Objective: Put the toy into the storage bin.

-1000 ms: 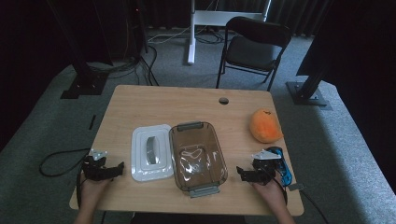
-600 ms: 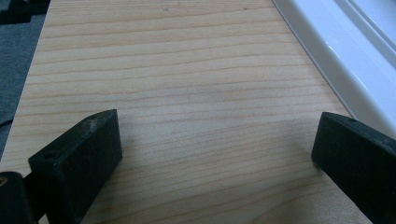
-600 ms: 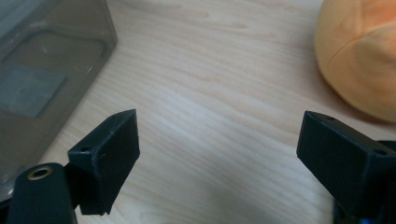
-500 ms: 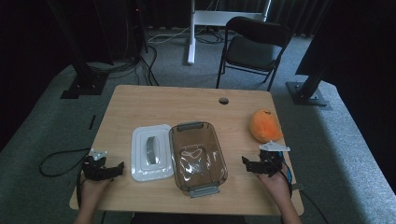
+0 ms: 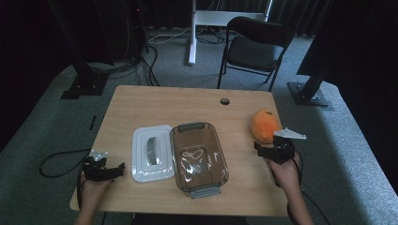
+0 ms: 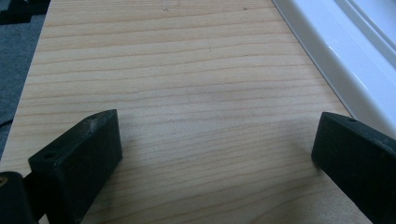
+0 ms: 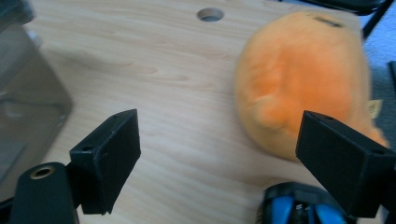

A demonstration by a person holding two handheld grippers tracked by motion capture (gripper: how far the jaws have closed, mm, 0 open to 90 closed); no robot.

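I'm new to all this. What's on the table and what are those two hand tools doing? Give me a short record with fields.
table: wooden table, hole near its far edge
middle: clear brown container, lid off
lid: white lid, flat beside the container's left
toy: orange plush toy, right side
left gripper: open, over bare wood
right gripper: open, near the toy, apart from it

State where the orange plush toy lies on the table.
In the high view, the orange plush toy lies near the table's right edge, just beyond the right gripper.
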